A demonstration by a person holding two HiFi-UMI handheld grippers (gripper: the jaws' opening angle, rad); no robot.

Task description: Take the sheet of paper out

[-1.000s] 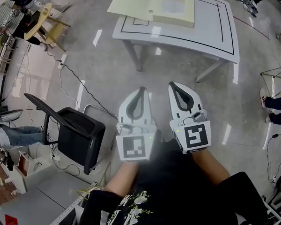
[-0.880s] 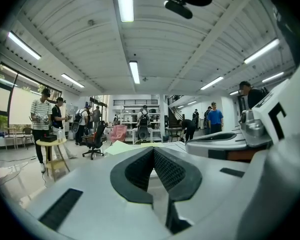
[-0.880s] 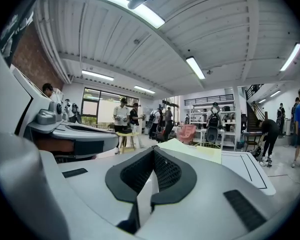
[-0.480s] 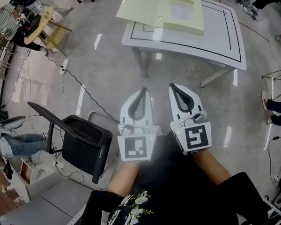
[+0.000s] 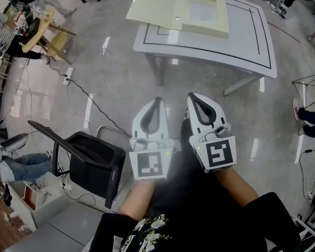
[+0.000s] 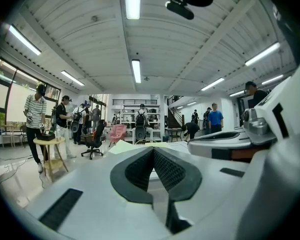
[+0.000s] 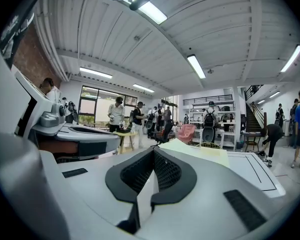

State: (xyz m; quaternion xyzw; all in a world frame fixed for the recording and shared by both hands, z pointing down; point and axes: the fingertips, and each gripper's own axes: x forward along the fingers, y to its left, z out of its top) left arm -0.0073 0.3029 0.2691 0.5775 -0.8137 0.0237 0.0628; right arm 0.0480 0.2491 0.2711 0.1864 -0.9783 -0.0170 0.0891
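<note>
A pale yellow folder (image 5: 170, 8) lies on the far left part of a white table (image 5: 247, 33), overhanging its corner. A lighter sheet (image 5: 202, 12) shows on the folder's right half. Both grippers hang side by side over the floor, well short of the table. My left gripper (image 5: 157, 101) is shut with nothing in it, its tips meeting (image 6: 153, 149). My right gripper (image 5: 192, 95) is likewise shut and empty (image 7: 153, 150). The folder (image 7: 202, 152) and table (image 7: 257, 171) lie ahead in the right gripper view. The folder's edge (image 6: 124, 145) shows past the jaws in the left gripper view.
A black office chair (image 5: 86, 159) stands just left of the grippers, with a cable (image 5: 89, 96) trailing over the grey floor. A wooden stool (image 5: 44, 28) and a seated person are at far left. Another person's shoe (image 5: 296, 112) is at the right edge.
The head view has shifted a little, so the table now sits slightly further right in the picture. Both grippers stay shut and side by side, hardly moved.
</note>
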